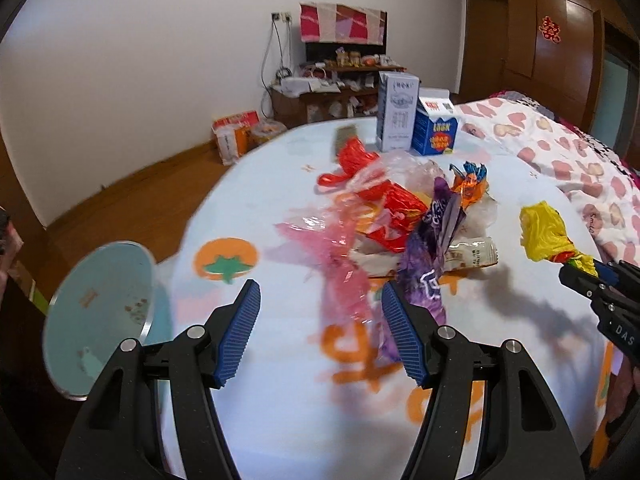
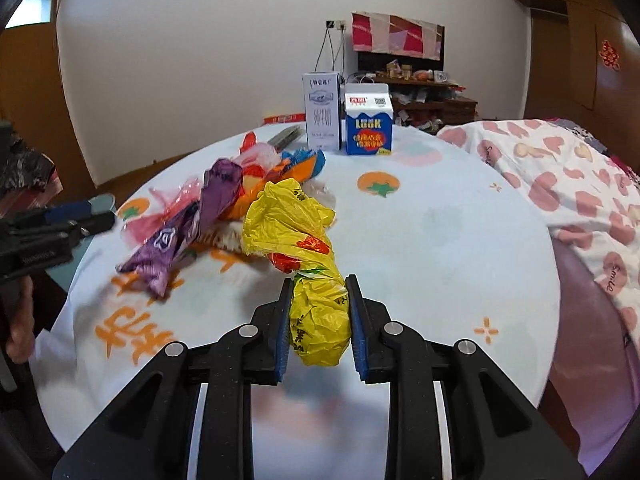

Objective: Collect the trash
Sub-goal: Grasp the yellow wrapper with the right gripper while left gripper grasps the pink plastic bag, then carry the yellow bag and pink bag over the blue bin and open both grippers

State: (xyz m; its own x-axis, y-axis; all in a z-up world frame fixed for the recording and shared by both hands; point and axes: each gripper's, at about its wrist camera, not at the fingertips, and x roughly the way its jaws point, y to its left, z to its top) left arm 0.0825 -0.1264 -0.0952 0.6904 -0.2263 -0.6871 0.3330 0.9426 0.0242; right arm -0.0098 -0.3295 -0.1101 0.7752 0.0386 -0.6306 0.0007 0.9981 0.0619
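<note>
A pile of wrappers lies on the round table (image 1: 280, 420): a purple wrapper (image 1: 430, 248), a red one (image 1: 394, 216), a pink film (image 1: 332, 252) and an orange-blue one (image 1: 468, 182). My left gripper (image 1: 320, 320) is open above the near end of the pink film, nothing between its pads. My right gripper (image 2: 318, 316) is shut on a crumpled yellow plastic bag (image 2: 296, 220), held just over the table (image 2: 440, 240). The same yellow bag (image 1: 546, 232) shows at the right of the left wrist view. The purple wrapper (image 2: 180, 236) lies left of it.
Two cartons stand at the table's far side: a tall pale one (image 1: 396, 112) and a blue one (image 1: 436, 126). A light blue bin (image 1: 100, 312) stands open beside the table's left edge. A bed with a heart-print quilt (image 2: 560, 176) lies to the right.
</note>
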